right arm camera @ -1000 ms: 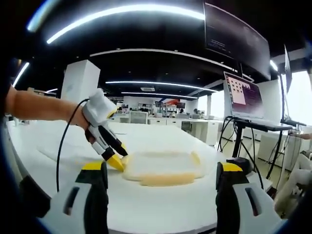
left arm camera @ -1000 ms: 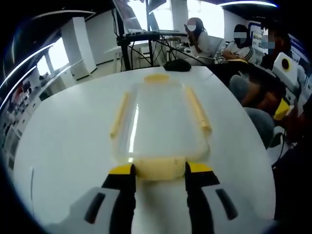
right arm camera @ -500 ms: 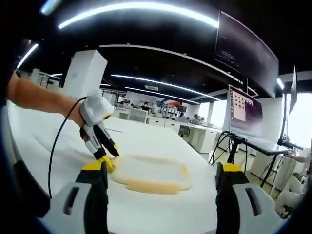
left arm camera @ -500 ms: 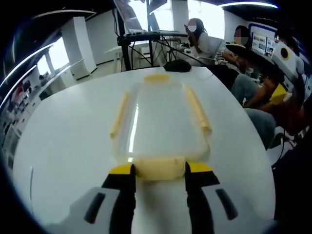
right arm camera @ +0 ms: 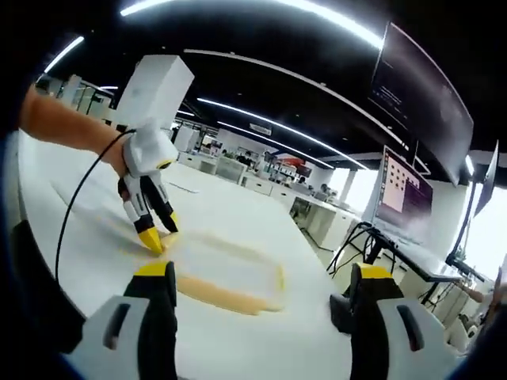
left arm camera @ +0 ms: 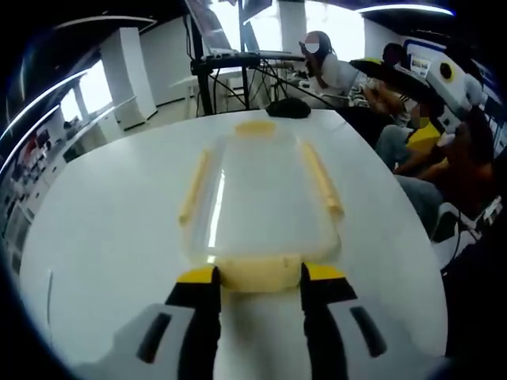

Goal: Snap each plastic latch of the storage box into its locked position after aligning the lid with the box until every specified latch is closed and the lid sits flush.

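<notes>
A clear storage box with its lid on lies lengthwise on the white table. Yellow latches run along its left side, right side and far end. My left gripper sits at the box's near end, its jaws pressed against both ends of the near end latch. In the right gripper view the box lies flat, with a long yellow latch facing me and the left gripper at its left end. My right gripper hangs wide open above the table, holding nothing.
Several people sit beyond the table's far right edge. A stand with a laptop rises behind the table, and a black object lies at the far edge. A white pillar and a laptop on a stand show too.
The right gripper's camera has lifted and tilted, so the box sits lower and smaller in its view. The left gripper and the box have stayed put.
</notes>
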Demonstrator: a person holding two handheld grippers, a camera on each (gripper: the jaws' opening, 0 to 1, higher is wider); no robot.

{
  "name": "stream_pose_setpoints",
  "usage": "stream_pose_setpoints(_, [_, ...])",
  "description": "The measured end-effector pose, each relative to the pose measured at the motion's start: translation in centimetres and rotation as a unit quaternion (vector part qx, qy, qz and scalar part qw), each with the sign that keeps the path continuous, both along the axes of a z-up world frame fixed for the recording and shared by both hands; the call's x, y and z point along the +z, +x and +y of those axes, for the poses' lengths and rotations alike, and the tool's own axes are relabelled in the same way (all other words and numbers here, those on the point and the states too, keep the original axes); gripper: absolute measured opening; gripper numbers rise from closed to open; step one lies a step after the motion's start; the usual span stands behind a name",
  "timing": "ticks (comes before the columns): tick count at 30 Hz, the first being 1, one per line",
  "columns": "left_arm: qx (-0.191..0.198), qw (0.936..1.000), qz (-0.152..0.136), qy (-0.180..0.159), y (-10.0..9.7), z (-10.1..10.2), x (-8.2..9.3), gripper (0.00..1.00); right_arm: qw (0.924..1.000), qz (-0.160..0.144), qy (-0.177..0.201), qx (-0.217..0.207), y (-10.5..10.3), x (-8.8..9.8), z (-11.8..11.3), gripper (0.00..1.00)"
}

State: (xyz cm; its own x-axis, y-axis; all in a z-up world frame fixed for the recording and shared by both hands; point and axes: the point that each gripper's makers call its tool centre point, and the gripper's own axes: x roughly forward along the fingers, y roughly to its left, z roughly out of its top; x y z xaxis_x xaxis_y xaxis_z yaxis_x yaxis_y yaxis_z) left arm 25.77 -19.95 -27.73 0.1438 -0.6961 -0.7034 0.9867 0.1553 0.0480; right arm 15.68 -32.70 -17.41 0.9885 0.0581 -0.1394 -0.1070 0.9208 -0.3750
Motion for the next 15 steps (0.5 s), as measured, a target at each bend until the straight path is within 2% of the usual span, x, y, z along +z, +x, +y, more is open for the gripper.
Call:
stream_pose_setpoints(4, [0.001,1.0,0.003,0.003,0.6,-0.2,0.0,0.39,0.9993,0.017,-0.032,0.007,0.5,-0.7,-0.1,0.91])
stream_pose_setpoints(15, [0.0,1.0,0.006,-0.002,1.5,-0.4,-0.1,0.39,0.9966,0.035,-0.075,0.007,1.7,-0.9,-2.1,0.91])
